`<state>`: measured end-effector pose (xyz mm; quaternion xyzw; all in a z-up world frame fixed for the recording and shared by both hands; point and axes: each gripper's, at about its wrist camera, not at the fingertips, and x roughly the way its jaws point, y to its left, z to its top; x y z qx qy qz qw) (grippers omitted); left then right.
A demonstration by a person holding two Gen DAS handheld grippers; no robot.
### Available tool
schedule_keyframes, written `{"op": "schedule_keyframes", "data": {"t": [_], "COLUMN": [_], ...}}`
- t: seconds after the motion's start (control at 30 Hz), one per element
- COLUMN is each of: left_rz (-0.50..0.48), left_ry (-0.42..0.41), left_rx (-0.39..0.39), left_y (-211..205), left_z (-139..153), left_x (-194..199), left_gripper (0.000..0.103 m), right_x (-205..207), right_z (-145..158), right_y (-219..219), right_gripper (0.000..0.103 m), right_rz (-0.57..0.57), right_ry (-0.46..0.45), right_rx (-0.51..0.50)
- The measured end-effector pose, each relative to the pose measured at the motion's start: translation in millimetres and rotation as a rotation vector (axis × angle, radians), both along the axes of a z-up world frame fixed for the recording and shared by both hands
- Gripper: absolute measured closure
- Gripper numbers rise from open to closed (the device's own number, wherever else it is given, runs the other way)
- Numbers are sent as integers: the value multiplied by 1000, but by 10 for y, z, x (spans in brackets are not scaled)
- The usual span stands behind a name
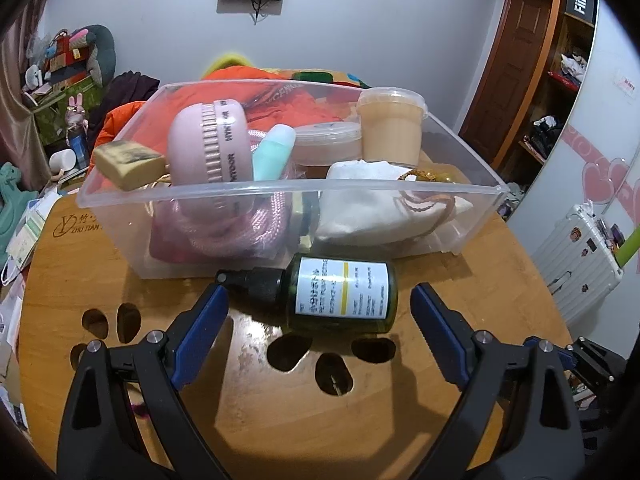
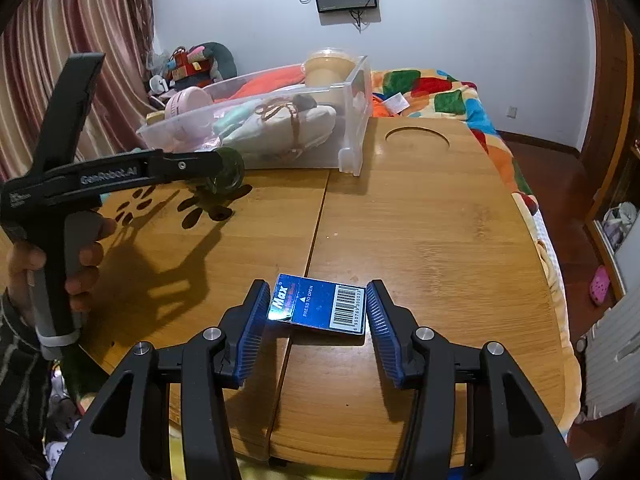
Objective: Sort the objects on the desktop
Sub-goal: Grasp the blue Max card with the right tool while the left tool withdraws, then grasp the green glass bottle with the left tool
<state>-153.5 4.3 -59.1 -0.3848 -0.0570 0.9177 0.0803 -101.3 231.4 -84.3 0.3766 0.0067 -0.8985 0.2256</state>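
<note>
Left gripper: you are spreading released jaws around the dark green glass spray bottle — lying beside the clear plastic bin.
Right gripper: jaws parted, you are straddling the flat blue card box — centre it before squeezing.

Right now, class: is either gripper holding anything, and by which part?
Nothing is held. The left gripper stands open around the green spray bottle; the right gripper stands open around the blue box.
</note>
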Motion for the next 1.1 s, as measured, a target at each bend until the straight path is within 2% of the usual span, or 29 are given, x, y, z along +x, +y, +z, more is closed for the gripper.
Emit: {"op": "schedule_keyframes", "data": {"t": [0.2, 0.37, 0.47, 0.53, 0.57, 0.67, 0.87, 1.1], "left_rz": [-3, -7, 4, 12, 14, 0, -2, -6], "left_ry": [-17, -10, -9, -3, 6, 30, 45, 127], "left_rx": [-30, -92, -87, -85, -85, -89, -108, -147], "left_y": [75, 176, 174, 166, 158, 154, 171, 187], "left_z": [-44, -60, -61, -56, -45, -12, 0, 180], "left_x": [-74, -70, -70, -57, -40, 11, 81, 250], "left_gripper": [9, 9, 9, 15, 23, 29, 30, 30], "right_x": [-25, -54, -61, -59, -56, -59, -63, -79], "right_z": [32, 26, 39, 50, 56, 71, 108, 232], "right_y": [22, 26, 31, 20, 15, 0, -9, -34], "right_gripper": [57, 57, 57, 57, 57, 57, 57, 57], "right_rz": [-4, -2, 2, 4, 6, 6, 9, 12], "right_ry": [7, -2, -1, 4, 6, 13, 21, 48], "right_rx": [-8, -17, -22, -21, -19, -14, -20, -18]}}
